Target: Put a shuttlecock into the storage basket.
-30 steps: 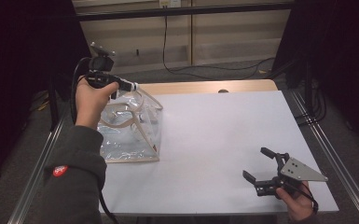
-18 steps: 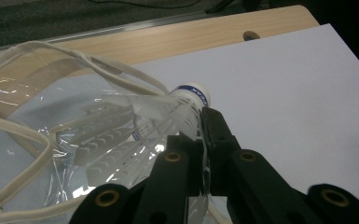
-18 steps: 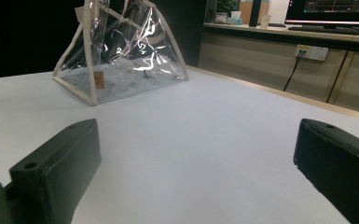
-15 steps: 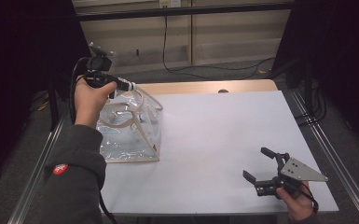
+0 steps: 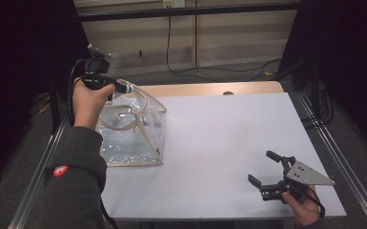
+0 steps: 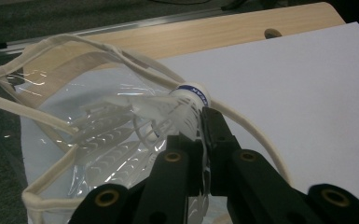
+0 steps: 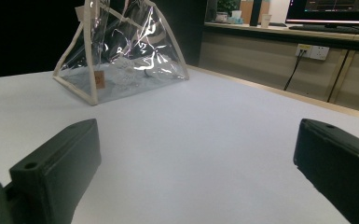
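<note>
**Shuttlecock poised over the open bag**

Now the left gripper [image 6: 200, 135] has its jaws clamped tight on a white shuttlecock [image 6: 168, 109], pinching the feather skirt just behind the blue-banded cork tip. It hangs right above the mouth of the clear plastic bag [image 5: 131, 131], the cream-trimmed one standing at the table's left edge. Compared with a second ago, almost nothing has shifted: the left hand [image 5: 89, 98] holds the same spot over the bag, and the bag itself has not budged. That steadiness reads as a pause at the drop point, so the release into the bag looks like the step still to come.

Well away from the bag, at the near right corner of the white table [image 5: 229, 138], the right gripper [image 5: 267, 171] sits low with its jaws spread wide and nothing between them. Through the bag's wall, pale shapes lie at the bottom, possibly more shuttlecocks, though that is hard to tell.
</note>
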{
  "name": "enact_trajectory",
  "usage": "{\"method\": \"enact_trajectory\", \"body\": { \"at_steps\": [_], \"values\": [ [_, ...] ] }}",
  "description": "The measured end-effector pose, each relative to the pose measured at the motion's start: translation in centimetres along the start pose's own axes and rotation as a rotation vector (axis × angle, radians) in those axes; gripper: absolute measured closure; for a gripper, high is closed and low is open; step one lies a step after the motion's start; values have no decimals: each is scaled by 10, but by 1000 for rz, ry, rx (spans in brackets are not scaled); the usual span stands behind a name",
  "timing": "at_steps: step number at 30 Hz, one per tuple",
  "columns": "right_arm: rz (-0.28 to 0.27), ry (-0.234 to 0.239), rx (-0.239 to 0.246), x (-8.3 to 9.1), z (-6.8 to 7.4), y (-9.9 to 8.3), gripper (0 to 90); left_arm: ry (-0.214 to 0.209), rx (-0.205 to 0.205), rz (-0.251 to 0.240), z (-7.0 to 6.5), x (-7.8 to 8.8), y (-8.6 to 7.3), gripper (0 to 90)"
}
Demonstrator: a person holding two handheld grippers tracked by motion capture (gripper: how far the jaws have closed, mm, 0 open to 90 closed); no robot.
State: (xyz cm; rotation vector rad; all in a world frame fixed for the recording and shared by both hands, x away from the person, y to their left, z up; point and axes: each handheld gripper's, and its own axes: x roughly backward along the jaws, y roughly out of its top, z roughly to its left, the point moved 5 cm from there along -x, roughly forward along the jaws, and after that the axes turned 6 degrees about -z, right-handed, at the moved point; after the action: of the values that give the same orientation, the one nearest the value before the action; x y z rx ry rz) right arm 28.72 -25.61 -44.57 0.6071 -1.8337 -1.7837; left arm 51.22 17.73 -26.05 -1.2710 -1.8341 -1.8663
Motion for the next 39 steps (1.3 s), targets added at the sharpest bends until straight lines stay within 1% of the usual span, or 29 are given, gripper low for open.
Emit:
{"method": "enact_trajectory", "body": {
  "at_steps": [6,9,12,15,17,20,22,26,27,31,33,34,35,37,39],
  "values": [
    [5,1,-3,0,1,0,3,23,6,1,8,-3,-2,881],
    [1,0,2,0,0,0,3,34,21,-2,14,-4,-2,881],
    [5,1,-3,0,1,0,3,44,35,-2,19,-4,-3,880],
    [6,1,-1,0,1,0,3,50,37,-2,23,-4,-3,880],
    [4,0,-2,0,1,0,3,55,48,-9,25,-5,-4,880],
    [3,2,2,0,1,0,3,56,51,-14,26,-5,-4,879],
    [3,2,1,0,1,0,3,59,45,-5,26,-6,-4,878],
    [5,2,0,0,1,0,3,60,43,-9,25,-9,-3,877],
    [6,2,-1,0,1,0,3,60,42,-3,25,-9,-3,878],
    [5,2,0,0,1,0,3,71,46,-2,27,-12,-4,877],
    [5,2,-2,1,1,0,4,62,50,-1,27,-14,-5,877],
    [3,3,-1,1,1,0,3,73,56,-3,27,-16,-5,877],
    [2,1,0,1,1,0,3,69,54,1,27,-16,-5,877],
    [4,-1,-2,1,1,0,3,76,49,7,28,-18,-6,877],
    [4,0,-1,1,0,0,3,75,53,4,29,-20,-6,877]
  ]
}}
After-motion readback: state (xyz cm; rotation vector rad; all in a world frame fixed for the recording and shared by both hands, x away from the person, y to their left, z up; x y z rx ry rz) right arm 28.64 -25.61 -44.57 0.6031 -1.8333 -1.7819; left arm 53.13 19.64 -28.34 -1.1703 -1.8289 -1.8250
